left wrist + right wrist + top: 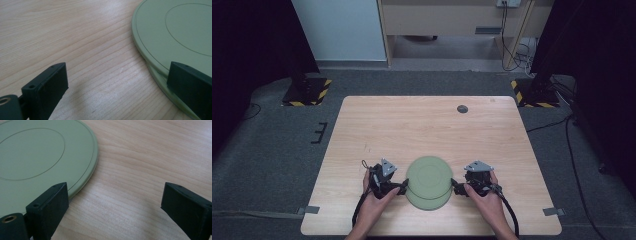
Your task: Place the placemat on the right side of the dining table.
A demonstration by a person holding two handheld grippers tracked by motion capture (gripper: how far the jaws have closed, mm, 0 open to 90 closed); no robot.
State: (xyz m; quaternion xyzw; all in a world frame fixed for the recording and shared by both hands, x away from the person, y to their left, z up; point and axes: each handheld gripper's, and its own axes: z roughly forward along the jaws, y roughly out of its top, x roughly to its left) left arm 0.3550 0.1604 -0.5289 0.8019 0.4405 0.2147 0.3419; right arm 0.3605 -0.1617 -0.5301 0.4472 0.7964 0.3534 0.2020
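Nearest the table's front edge, the person's 2 hands come in from below, each holding a gripper: the left gripper (403, 187) at the left rim of the stacked green plates (429, 182), the right gripper (455, 186) at their right rim. The plates lie directly between the 2 tools, so each gripper faces inward toward the other with the stack in the middle; both look about equally close to it. Left gripper view: jaws spread wide, released, 1 jaw over bare wood and the other overlapping the rim of the plates (172, 35), where 2 rims show, the upper plate offset slightly from the lower plate (163, 81). Right gripper view: the right gripper (113, 202) also stands released, 1 jaw over the plate edge (42, 157) and the other over bare wood; whether either jaw touches a rim cannot be told. Plates are round, so no long axis; flat, matte pale green, smooth, likely plastic, with a thin engraved inner circle and a raised edge line. Judgement: a grasp would have to pinch the thin rim edge-on. Table (422, 125) is light wood-grain laminate, rectangular. Farther back sits a small dark round disc (462, 108) near the far edge, well apart from the plates.
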